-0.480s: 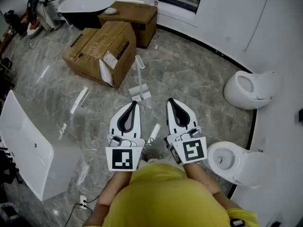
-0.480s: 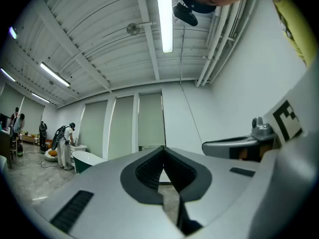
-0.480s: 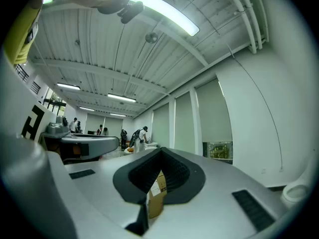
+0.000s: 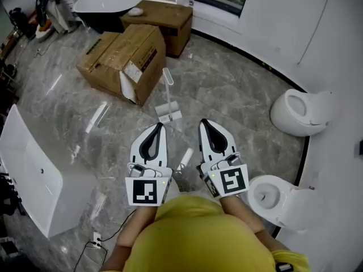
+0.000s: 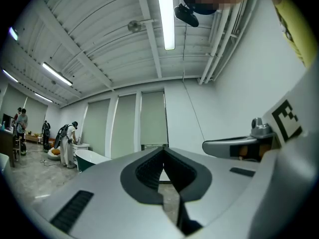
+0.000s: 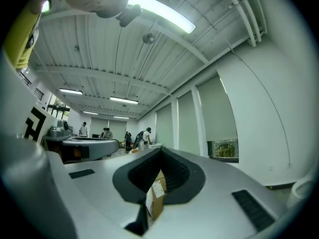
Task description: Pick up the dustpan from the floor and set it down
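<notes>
A white dustpan (image 4: 169, 114) stands on the grey marble floor, its long handle (image 4: 168, 77) rising upright, just beyond both grippers. My left gripper (image 4: 160, 126) is held level, its tip a little short of the pan and to its left. Its jaws meet at the tip with nothing between them (image 5: 163, 149). My right gripper (image 4: 203, 121) sits level to the right of the pan, jaws shut and empty (image 6: 160, 149). The dustpan does not show in either gripper view.
A big cardboard box (image 4: 122, 61) lies behind the dustpan, seen through the right jaws too (image 6: 156, 192). A second box (image 4: 159, 17) and a bathtub (image 4: 105, 4) stand further back. Two toilets (image 4: 303, 112) (image 4: 281, 200) are at right, a white basin (image 4: 28, 174) at left. A white tube (image 4: 185, 158) lies between the grippers.
</notes>
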A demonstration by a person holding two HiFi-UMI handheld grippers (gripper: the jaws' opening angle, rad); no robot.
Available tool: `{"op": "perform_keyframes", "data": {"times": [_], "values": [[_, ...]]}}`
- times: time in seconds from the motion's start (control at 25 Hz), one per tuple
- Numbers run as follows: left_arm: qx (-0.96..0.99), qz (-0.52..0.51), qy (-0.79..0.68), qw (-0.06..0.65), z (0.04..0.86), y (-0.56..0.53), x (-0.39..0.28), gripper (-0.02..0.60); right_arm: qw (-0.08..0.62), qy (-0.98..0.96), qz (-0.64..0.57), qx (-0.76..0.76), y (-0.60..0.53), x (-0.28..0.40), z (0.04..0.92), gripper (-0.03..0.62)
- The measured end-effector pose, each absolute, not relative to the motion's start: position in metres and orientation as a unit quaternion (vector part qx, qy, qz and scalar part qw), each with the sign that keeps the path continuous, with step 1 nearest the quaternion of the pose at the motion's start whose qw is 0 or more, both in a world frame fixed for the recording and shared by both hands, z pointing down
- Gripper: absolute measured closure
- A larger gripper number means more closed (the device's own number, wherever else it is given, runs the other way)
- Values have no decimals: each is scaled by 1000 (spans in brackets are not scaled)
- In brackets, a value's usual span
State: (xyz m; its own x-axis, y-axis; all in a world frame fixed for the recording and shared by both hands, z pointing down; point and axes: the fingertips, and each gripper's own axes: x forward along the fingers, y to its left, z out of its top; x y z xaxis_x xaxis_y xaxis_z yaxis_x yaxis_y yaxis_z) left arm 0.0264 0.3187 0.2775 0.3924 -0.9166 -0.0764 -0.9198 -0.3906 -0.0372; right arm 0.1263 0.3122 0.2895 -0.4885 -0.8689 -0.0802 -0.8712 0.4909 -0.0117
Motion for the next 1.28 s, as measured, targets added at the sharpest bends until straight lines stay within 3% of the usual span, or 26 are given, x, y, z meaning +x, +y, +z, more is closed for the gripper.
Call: {"op": "perform_keyframes", "data": {"times": [0.36,0.72,1.28], "values": [[-832,22,553,38,289,267,11,581,31,866,12,-499,259,115,304,589],[-838,12,545,26,308,146,-15,581,35,865,11,-500,141,83,319,569],[-867,-18,498,-2,345,-21,-49,581,-46,861,-26,-505,-14,39,377,530]]}}
